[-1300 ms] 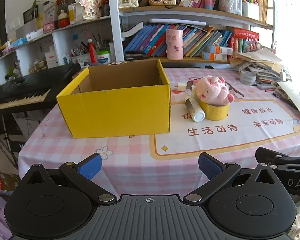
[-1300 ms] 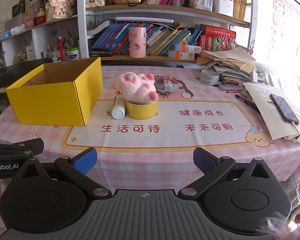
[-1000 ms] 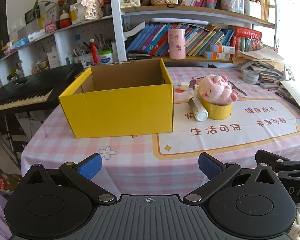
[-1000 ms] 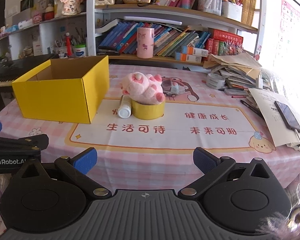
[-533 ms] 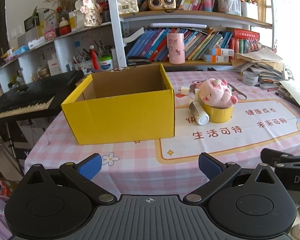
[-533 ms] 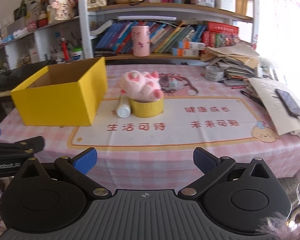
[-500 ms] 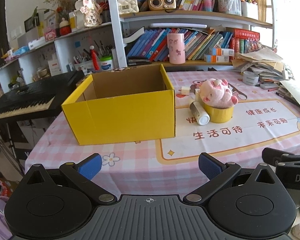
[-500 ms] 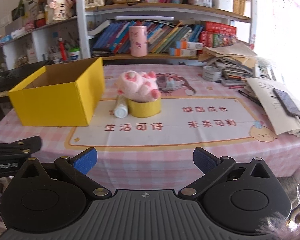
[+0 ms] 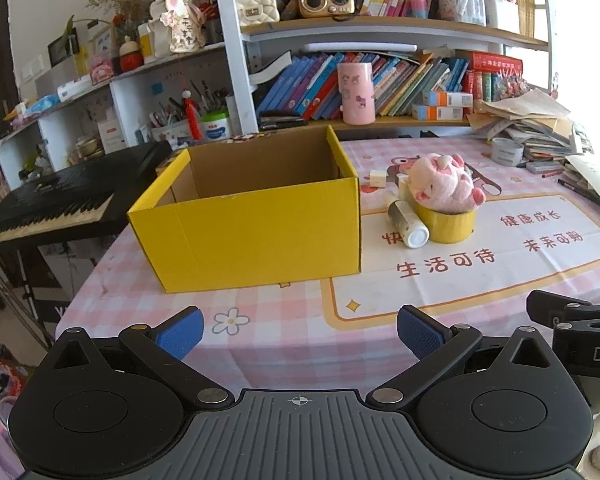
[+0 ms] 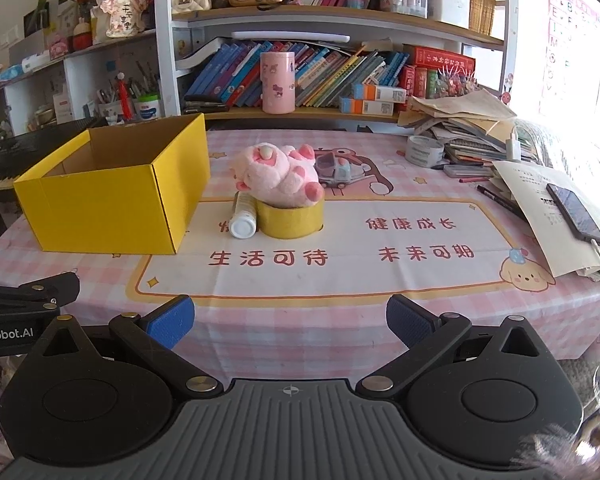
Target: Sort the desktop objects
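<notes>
Yellow box on pink checked tablecloth before crowded bookshelves.

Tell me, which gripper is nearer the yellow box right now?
Left, I'd say. The left gripper faces the yellow box almost head-on across the near table edge. The right gripper sits further right, with the box off to its left. Both are open and empty.

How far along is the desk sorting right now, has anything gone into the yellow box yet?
Nothing looks sorted yet. No items show in the visible part of the yellow box. Both the left gripper and right gripper are open and hold nothing, back at the table's near edge. Still out: the pink plush toy sitting on the tape roll, and the small bottle beside it.
</notes>
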Available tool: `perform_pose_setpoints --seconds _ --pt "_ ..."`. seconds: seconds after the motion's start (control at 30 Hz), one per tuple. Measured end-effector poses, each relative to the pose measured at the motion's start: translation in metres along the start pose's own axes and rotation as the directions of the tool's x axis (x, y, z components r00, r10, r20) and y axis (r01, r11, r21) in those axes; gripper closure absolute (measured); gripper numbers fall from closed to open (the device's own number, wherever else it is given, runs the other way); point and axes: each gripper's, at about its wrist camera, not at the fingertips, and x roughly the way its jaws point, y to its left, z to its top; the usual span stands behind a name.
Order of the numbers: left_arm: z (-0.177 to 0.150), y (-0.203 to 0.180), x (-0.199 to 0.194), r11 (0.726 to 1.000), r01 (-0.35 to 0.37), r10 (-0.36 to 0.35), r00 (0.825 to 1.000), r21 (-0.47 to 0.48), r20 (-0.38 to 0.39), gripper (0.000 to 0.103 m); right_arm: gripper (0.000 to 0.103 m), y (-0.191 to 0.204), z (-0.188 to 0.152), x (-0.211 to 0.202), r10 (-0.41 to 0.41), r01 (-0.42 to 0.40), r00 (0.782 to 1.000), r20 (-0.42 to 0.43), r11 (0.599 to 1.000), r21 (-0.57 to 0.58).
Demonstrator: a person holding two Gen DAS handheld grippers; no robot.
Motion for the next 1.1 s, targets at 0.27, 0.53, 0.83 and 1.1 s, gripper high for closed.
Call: perform_pose_setpoints --seconds 0.27,0.53,0.83,1.1 --pt "-0.001 0.007 0.003 1.0 0.005 -0.005 1.0 -0.018 -0.012 0.0 0.0 0.004 0.003 0.002 -0.002 0.002 1.0 -0.011 1.0 -0.011" --pt "-0.002 0.009 0.003 1.0 0.011 -0.011 1.0 -0.01 -0.013 0.0 0.0 0.009 0.002 0.004 -0.001 0.001 1.0 -0.023 1.0 -0.016" --pt "-0.004 0.006 0.009 1.0 0.002 -0.002 0.999 0.012 -0.048 0.0 0.0 0.008 -0.002 0.011 0.005 -0.005 0.998 -0.058 1.0 -0.001" --pt "-0.001 0.008 0.009 1.0 -0.025 0.024 0.999 -0.014 -0.042 0.0 0.0 0.011 0.007 0.019 0.027 -0.029 0.998 -0.058 0.999 -0.035"
